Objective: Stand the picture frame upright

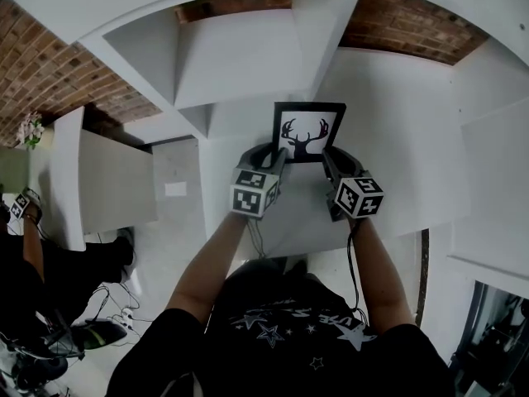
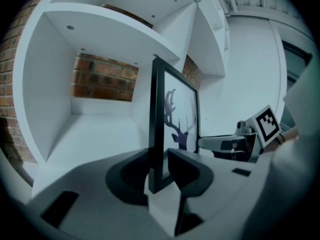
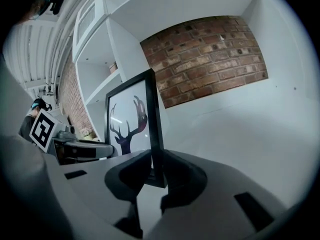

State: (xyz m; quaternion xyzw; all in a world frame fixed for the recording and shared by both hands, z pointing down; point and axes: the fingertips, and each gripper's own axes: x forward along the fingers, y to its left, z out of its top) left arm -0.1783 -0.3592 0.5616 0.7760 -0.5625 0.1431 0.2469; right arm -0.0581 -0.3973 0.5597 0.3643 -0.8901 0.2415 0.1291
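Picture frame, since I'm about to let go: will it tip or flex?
Likely tip-prone: the picture frame stands upright on a thin edge, no prop visible. Probably stiff: edges look straight with left gripper and right gripper clamping its sides.

Nothing legible, honestly. The black shirt (image 1: 307, 331), below the picture frame (image 1: 307, 132), has pale lettering among some stars, but it's too smeared to read.

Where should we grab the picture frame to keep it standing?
Probably best: take the picture frame low on its side rails, coming in from left and right, pads on front and back faces. It is upright, thin and flat, so its edges slot between jaws.
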